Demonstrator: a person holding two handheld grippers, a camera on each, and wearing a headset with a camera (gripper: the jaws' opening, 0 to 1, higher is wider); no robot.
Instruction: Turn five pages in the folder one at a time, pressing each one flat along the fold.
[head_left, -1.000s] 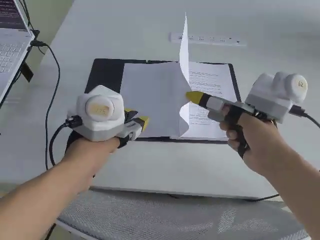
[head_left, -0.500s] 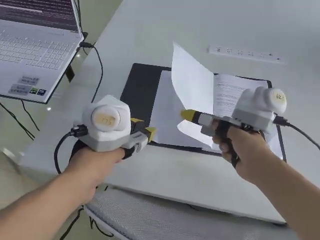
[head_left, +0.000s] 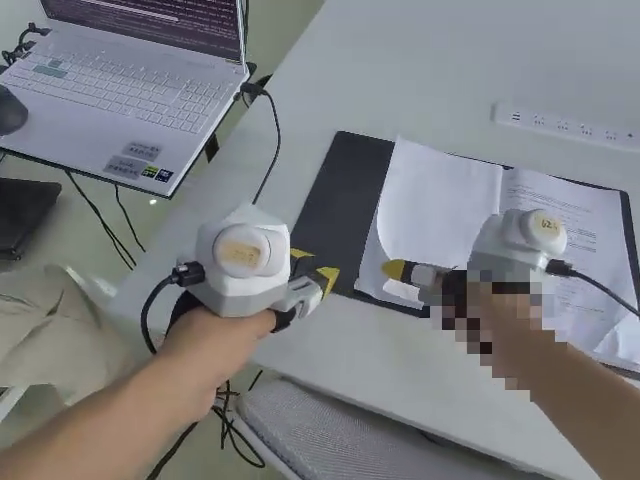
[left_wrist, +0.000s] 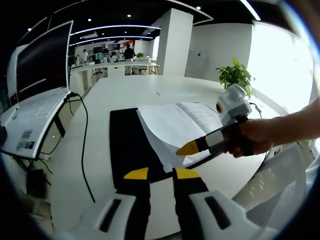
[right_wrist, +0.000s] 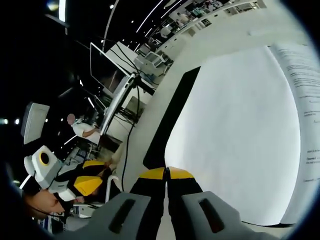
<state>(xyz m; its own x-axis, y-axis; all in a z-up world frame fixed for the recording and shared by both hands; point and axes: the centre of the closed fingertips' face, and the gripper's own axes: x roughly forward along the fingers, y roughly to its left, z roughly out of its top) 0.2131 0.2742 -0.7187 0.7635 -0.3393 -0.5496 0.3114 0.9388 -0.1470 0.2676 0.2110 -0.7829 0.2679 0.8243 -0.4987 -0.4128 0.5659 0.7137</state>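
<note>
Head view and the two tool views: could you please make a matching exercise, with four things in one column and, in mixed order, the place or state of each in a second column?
Things:
1. laptop
2. power strip
3. raised page
4. left tool

Places or states:
a. white, beyond the folder
b. open, left of the folder
c. corner pinched by the right tool
d. jaws apart, empty, near the folder's black cover

Pairs: 1-b; 2-a; 3-c; 4-d

Gripped the near corner of a blank page (right_wrist: 230, 135) with the right gripper (right_wrist: 166, 173), tips together, bottom centre. Showed black folder cover (right_wrist: 165, 127) left of it, printed page (right_wrist: 305, 100) far right, laptop (right_wrist: 107, 65) upper left, left gripper (right_wrist: 90, 175) lower left.
</note>
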